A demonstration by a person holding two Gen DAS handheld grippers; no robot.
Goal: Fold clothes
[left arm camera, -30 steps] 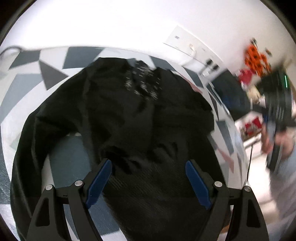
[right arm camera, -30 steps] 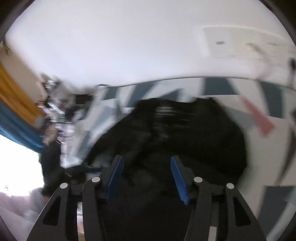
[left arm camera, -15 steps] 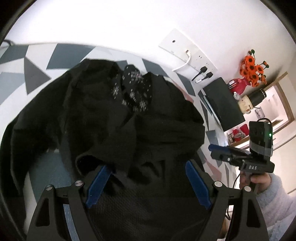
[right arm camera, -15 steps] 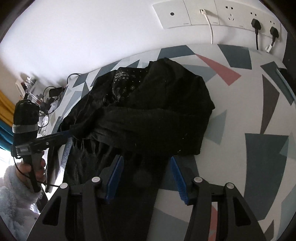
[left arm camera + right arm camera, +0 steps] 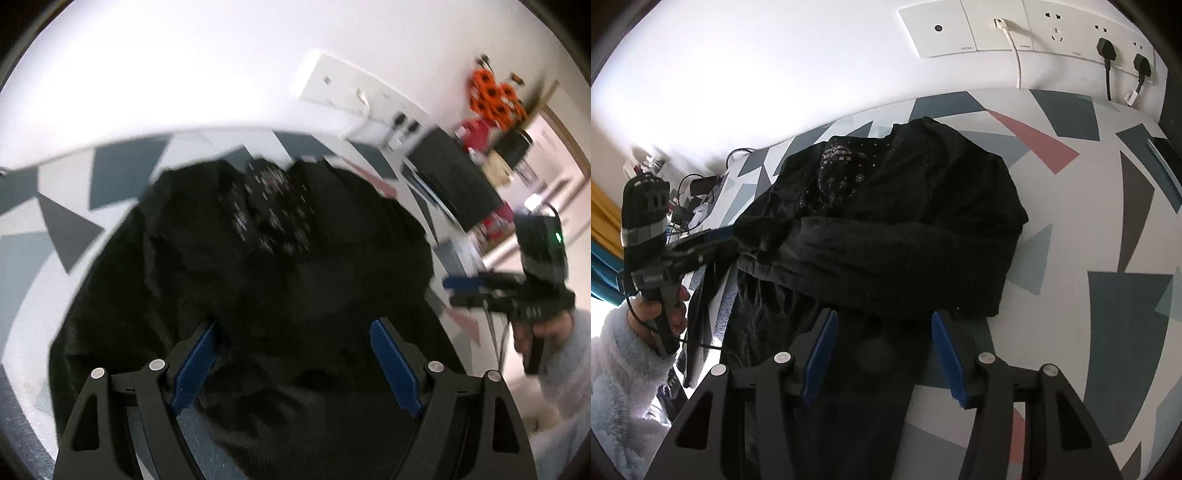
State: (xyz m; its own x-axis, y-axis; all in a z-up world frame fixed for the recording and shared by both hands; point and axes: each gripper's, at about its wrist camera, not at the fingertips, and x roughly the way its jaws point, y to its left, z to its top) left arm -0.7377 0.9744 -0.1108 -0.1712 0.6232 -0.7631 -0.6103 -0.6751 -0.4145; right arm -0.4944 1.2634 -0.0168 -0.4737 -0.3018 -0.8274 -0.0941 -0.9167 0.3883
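Geometric-patterned table (image 5: 1108,206) carries the crumpled black sweater (image 5: 905,229); both the left hand-held gripper (image 5: 295,354) and the right hand-held gripper (image 5: 882,350) have dropped over its near edge, jaws apart and empty, ready to grasp.

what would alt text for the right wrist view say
A crumpled black sweater with small pale dots near its collar lies on a table patterned with grey and pink triangles. The right gripper hovers open over its near edge, while the left gripper reaches its far-left side. Wall sockets sit above.
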